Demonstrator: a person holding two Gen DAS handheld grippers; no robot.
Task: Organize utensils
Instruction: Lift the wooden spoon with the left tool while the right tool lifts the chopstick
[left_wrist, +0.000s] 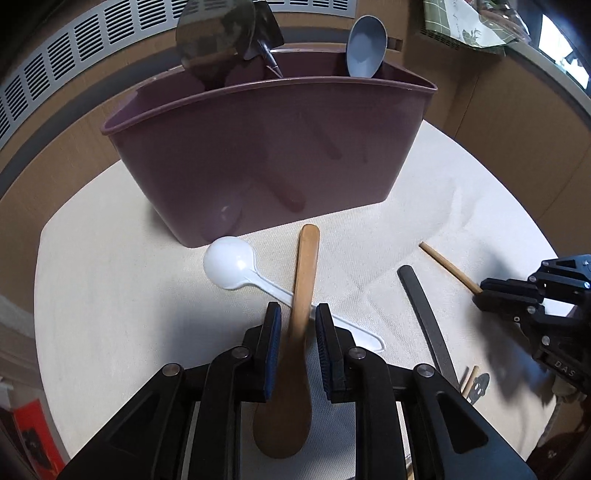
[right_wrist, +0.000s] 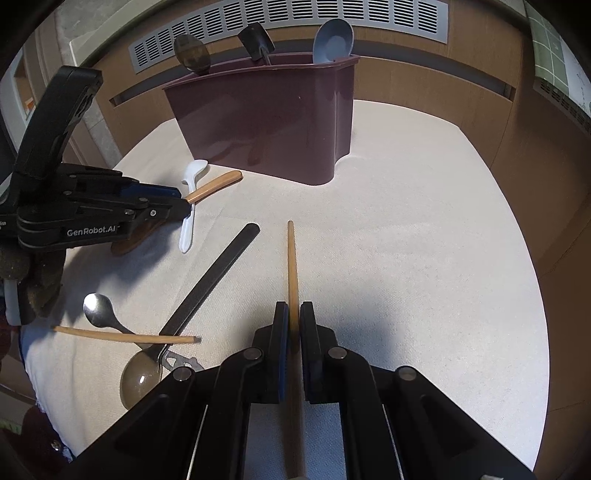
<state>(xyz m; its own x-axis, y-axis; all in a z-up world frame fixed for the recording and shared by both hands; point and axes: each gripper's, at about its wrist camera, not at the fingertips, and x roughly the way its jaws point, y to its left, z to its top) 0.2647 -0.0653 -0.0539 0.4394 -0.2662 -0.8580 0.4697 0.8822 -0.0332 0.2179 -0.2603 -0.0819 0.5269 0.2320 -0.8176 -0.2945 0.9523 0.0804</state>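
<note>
A wooden spoon (left_wrist: 306, 273) lies on the cloth across a white plastic spoon (left_wrist: 229, 264). My left gripper (left_wrist: 298, 314) straddles its handle, jaws slightly open with a thin gap on each side. In the right wrist view the left gripper (right_wrist: 184, 206) is at the left, and the wooden spoon (right_wrist: 218, 182) pokes out past its tips. My right gripper (right_wrist: 293, 308) is shut on a wooden chopstick (right_wrist: 291, 266) that points away from me. A maroon utensil holder (left_wrist: 266, 147) stands behind, with a grey spoon (left_wrist: 365, 48), a black spatula (left_wrist: 267, 26) and a metal ladle (left_wrist: 214, 33) in it.
On the white cloth (right_wrist: 406, 258) lie a long black handle (right_wrist: 218, 273), a second chopstick (right_wrist: 125, 336), a metal spoon (right_wrist: 98, 308) and a translucent spoon (right_wrist: 142, 380). A wooden panel with a vent grille (right_wrist: 295, 18) runs behind the holder.
</note>
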